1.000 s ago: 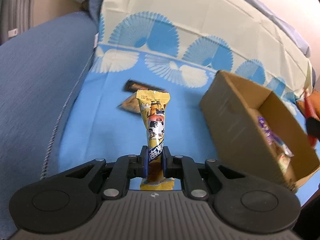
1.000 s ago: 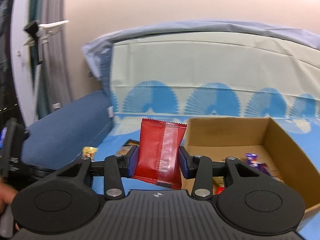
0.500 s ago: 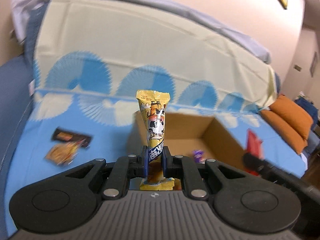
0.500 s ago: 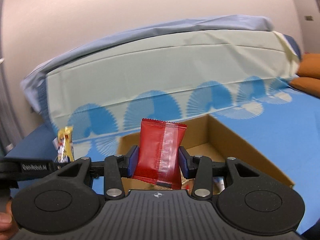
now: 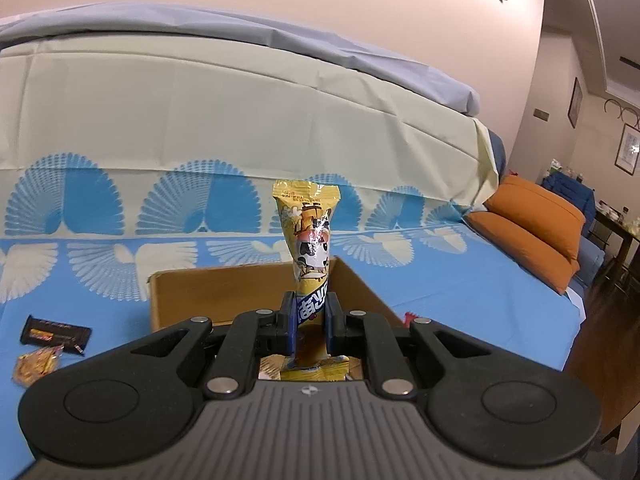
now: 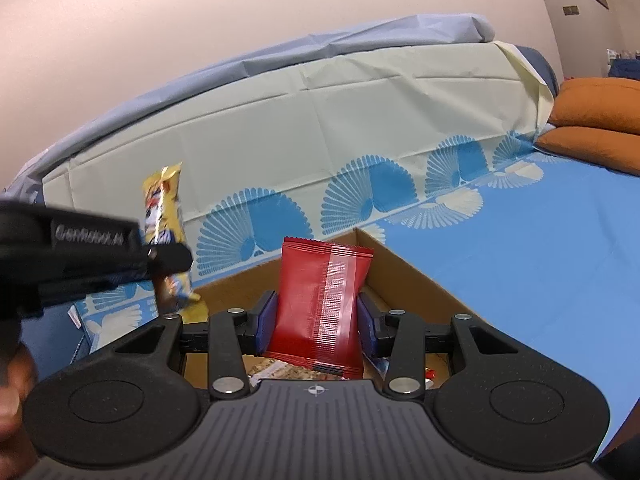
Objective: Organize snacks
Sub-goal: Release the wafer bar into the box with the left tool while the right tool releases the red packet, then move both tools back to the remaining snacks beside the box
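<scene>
My left gripper (image 5: 307, 322) is shut on a tall yellow snack packet (image 5: 310, 240) that stands upright between its pads, over the near side of an open cardboard box (image 5: 224, 292). My right gripper (image 6: 317, 318) is shut on a red snack packet (image 6: 320, 300) and hangs above the same cardboard box (image 6: 416, 276), which holds several snacks under the jaws. In the right wrist view the left gripper (image 6: 160, 258) comes in from the left with the yellow packet (image 6: 166, 208) above the box's left side.
A dark bar (image 5: 56, 330) and a small orange packet (image 5: 36, 364) lie on the blue patterned sheet (image 5: 460, 280) left of the box. Orange cushions (image 5: 528, 220) sit at the right. A person's hand (image 6: 12, 392) shows at the left edge.
Both grippers have swung to the right with their packets. The left one has risen and come over the box, which now lies straight ahead instead of to the right. Grips unchanged.
</scene>
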### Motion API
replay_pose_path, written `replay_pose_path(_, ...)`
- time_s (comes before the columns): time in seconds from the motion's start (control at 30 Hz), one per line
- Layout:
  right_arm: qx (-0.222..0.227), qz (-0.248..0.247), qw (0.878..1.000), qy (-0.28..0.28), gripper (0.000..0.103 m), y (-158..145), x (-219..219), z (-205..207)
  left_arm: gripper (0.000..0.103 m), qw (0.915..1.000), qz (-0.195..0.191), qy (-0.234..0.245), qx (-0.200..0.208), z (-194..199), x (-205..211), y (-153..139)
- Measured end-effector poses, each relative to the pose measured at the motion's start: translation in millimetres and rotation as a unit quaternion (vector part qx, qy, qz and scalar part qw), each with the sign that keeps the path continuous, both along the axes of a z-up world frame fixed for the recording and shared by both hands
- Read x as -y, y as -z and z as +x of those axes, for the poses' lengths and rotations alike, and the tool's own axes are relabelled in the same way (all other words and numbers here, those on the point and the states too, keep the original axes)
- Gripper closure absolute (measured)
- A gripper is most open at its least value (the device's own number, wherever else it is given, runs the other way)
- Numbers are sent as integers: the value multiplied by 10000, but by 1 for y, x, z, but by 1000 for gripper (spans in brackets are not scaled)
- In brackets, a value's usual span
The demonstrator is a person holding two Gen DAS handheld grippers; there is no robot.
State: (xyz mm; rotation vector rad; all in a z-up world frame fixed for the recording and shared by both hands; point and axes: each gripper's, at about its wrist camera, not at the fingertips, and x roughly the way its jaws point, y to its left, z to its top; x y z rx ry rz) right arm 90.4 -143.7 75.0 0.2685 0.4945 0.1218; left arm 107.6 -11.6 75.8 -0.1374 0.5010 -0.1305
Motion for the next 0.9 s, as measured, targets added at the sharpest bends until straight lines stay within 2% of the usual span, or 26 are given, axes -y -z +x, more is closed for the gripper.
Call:
replay_pose_path(0.5,-66,-15,10000,35,59,4,1,4,88,9997,-150,147,-84,13,2,4)
replay_pose_path(0.57,-167,-95,9998,-34,52,6,-2,6,72,9995,-190,130,-196,15,0,5)
replay_pose_path(0.6,-289,-191,9993,-102,47,9,-5,10,55,9995,-203,101,-237,16,-1,6)
replay_pose_path(0.63,-434,-300,9985,-131,35,12,-9,12,52,9995,-211,79,-222,15,-2,7)
replay_pose_path(0.73,-692,-393,9968,-125,33,20,-13,15,52,9995,-204,-22,-225,11,-8,13)
replay_pose_path(0.9,-737,-418,9963,-117,32,21,-16,16,52,9991,-176,-363,-130,-1,-30,28)
